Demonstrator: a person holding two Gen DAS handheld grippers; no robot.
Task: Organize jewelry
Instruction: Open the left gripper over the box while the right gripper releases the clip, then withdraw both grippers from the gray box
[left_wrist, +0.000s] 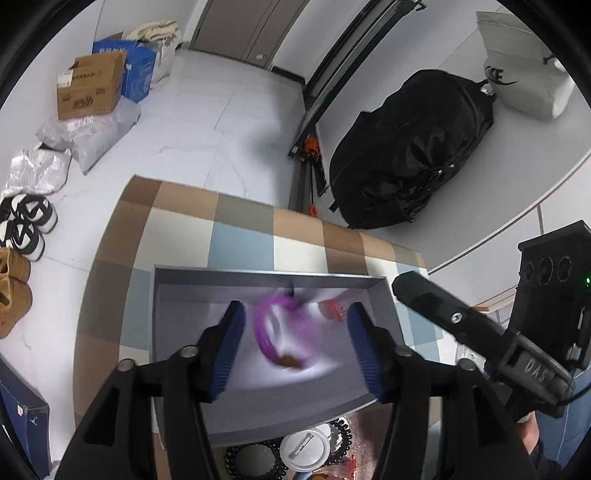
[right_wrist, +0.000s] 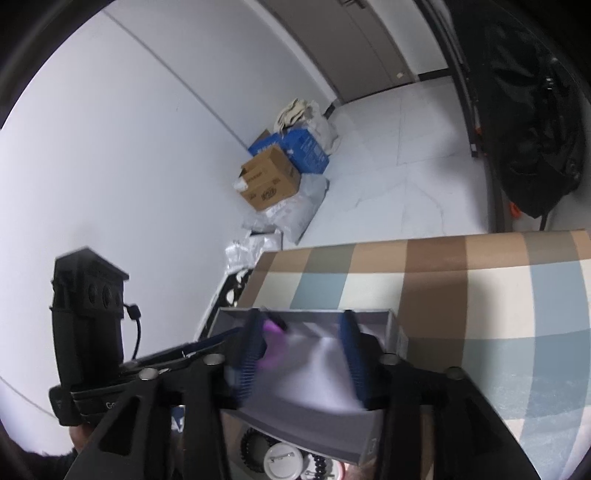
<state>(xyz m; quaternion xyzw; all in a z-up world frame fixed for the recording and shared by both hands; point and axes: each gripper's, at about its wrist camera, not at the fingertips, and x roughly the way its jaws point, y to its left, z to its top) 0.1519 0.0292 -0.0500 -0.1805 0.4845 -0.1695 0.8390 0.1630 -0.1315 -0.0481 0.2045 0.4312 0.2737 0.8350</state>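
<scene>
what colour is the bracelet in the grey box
Purple bracelet, motion-blurred; clearest in the left wrist view.

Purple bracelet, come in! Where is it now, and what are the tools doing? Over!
Left tool open, empty, over gray box. Right tool open, empty too. Purple bracelet blurred inside box, nothing gripping it. Nothing in the way.

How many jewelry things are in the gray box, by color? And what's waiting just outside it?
In the gray box:
Purple bracelet: 1
Orange-red piece: 1
Outside, near edge:
Black bead strand: at least 1
White round badge: 1
Total: 4 that I can make out; blur may hide more.
</scene>
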